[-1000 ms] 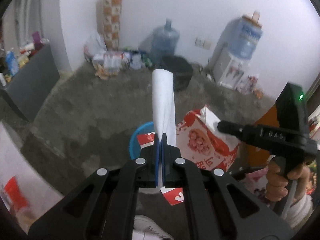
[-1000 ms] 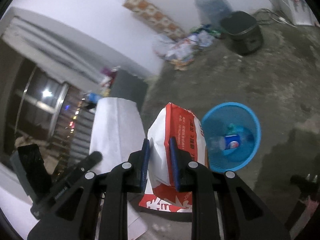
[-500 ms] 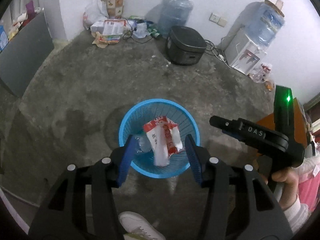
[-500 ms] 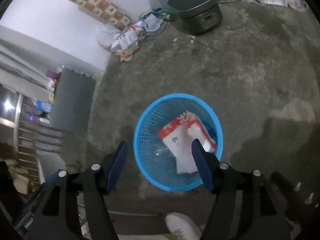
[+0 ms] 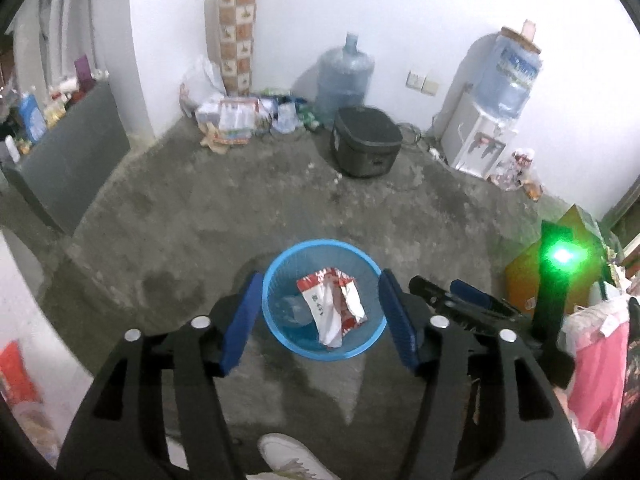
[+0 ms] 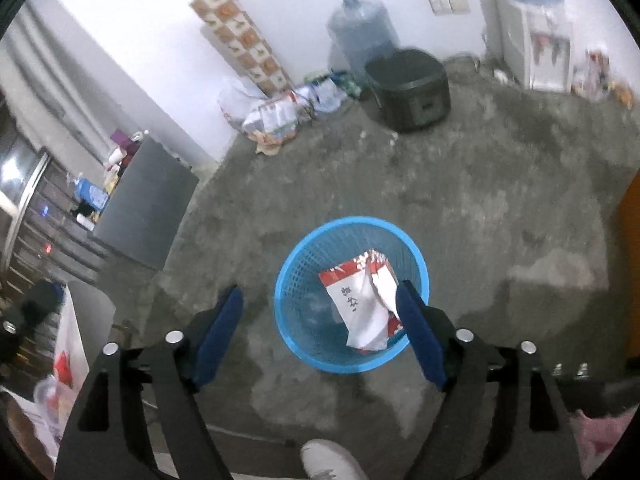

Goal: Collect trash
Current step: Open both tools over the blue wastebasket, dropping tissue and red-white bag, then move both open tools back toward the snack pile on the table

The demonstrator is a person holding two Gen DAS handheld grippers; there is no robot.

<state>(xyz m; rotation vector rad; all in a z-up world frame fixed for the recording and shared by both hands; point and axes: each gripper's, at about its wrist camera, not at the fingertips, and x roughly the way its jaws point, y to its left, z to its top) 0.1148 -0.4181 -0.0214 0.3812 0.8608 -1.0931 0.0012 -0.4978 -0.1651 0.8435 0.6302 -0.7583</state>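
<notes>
- Left tongs (image 5: 320,322) hang spread above the blue basket (image 5: 276,280), nothing between the blue pads (image 5: 240,320); the jaws have just been opening.
- Right tongs (image 6: 320,332) likewise hang wide and empty over the basket, jaws just opened.
- A red-and-white wrapper (image 5: 332,304) and crumpled white paper (image 6: 368,320) lie inside the basket, on the concrete floor (image 5: 240,208).
- Beyond the basket, a black rice cooker (image 5: 366,146) sits near the wall, a water jug (image 5: 346,76) behind it.
- A white shoe (image 6: 332,462) shows just in front of the basket.
</notes>
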